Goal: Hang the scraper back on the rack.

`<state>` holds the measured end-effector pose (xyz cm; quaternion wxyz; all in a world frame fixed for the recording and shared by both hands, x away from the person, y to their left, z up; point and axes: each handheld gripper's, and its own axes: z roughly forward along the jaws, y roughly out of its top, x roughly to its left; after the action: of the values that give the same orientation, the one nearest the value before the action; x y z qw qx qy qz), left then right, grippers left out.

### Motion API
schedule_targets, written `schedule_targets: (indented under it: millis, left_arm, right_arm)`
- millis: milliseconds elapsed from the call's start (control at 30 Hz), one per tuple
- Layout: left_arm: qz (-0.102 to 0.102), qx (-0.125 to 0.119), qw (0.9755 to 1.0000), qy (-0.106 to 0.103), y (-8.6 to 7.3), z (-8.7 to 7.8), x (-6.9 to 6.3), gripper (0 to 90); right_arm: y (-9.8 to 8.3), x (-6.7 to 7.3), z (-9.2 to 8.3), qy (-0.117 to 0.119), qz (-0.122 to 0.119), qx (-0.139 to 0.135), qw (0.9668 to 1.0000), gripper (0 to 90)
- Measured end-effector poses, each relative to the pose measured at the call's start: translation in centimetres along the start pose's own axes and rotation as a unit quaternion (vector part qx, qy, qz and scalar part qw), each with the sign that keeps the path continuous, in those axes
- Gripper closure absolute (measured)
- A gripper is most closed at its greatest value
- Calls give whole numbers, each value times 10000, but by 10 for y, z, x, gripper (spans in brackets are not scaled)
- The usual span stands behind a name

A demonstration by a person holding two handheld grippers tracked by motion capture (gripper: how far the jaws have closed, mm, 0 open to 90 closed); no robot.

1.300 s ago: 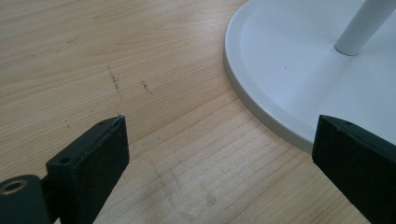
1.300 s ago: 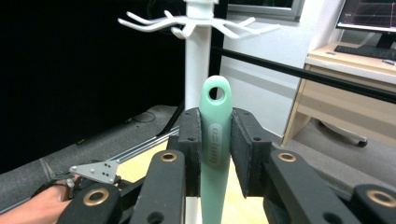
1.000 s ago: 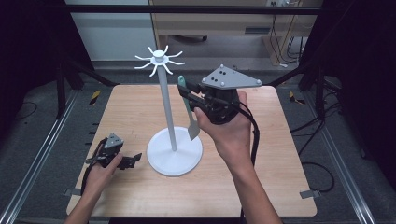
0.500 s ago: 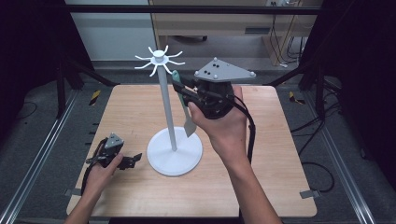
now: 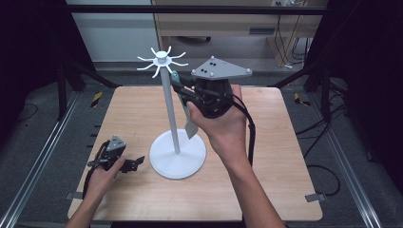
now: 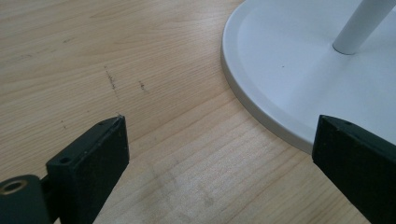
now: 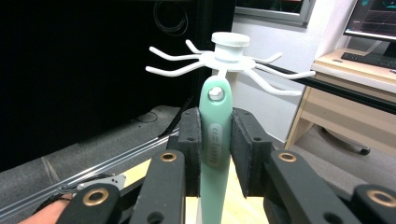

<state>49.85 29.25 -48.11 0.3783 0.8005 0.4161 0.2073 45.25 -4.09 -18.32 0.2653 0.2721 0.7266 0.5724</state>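
**Spatula at the hook: hang not yet made**

Step in hand, as I judge it: hanging the mint-green spatula on the white rack. My right gripper has its fingers clamped on the spatula's handle, one pad on each flat side. The handle stands upright, and its hanging hole sits just below the rack's crown of hooks, at about 6 o'clock from the hub. The hole is not yet threaded.

To do this well, I would line the hole up squarely with one upturned hook tip, move slowly along the hook's line, and release only once the handle bears on the wire. The rack's pole is slender, so a sideways knock may rock it.

My left gripper rests low on the counter at about 9 o'clock from the rack's base, its fingers apart and holding nothing. It sits near enough to steady the base.

Materials: the handle looks smooth and matte, likely silicone, with embossed lettering. The hooks are thin, curved and glossy white. The base is a broad, smooth disc with a raised lip. The counter is pale wood grain, lightly scuffed.
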Motion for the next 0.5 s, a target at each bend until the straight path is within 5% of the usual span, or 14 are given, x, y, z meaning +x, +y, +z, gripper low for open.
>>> schedule_targets:
  millis: [500]
  left_arm:
    - [7, 20, 10000, -10, 0, 0, 0, 35]
  right_arm:
    - [-2, 1, 10, -36, 27, -2, 10000, 744]
